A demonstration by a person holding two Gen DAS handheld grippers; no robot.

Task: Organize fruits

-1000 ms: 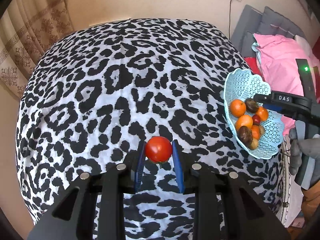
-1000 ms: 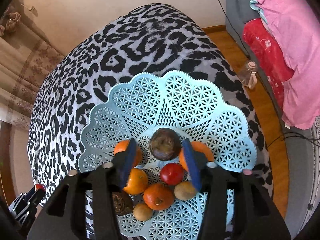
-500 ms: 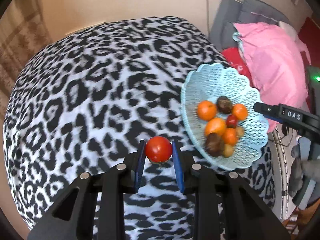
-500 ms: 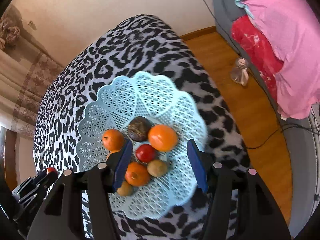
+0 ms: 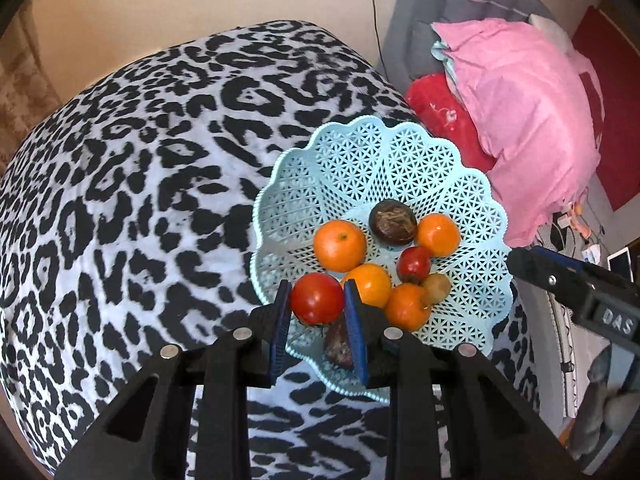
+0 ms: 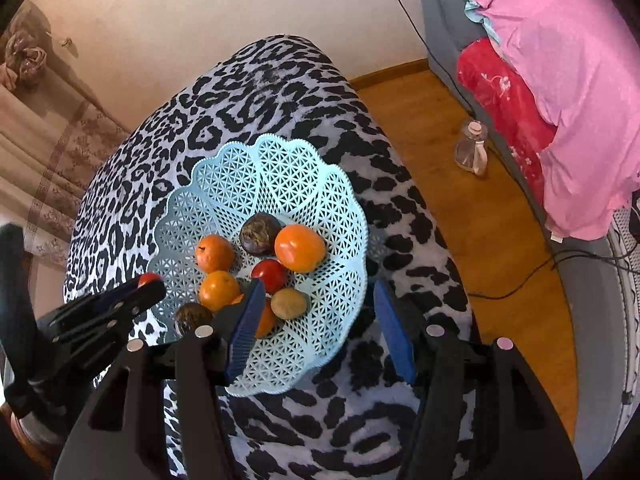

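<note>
My left gripper is shut on a red tomato and holds it over the near left rim of a light blue lattice basket. The basket sits on the leopard-print table and holds several oranges, a small red fruit and dark brown fruits. My right gripper is open and empty, over the basket's near right rim. The left gripper with the tomato shows at the left of the right wrist view.
The leopard-print cloth covers a round table. A grey sofa with pink bedding and a red cushion stands to the right. A small bottle stands on the wooden floor. Curtains hang at the left.
My left gripper has carried the tomato right, up to the basket's rim. My right gripper has drawn back from the fruits and opened wider.
</note>
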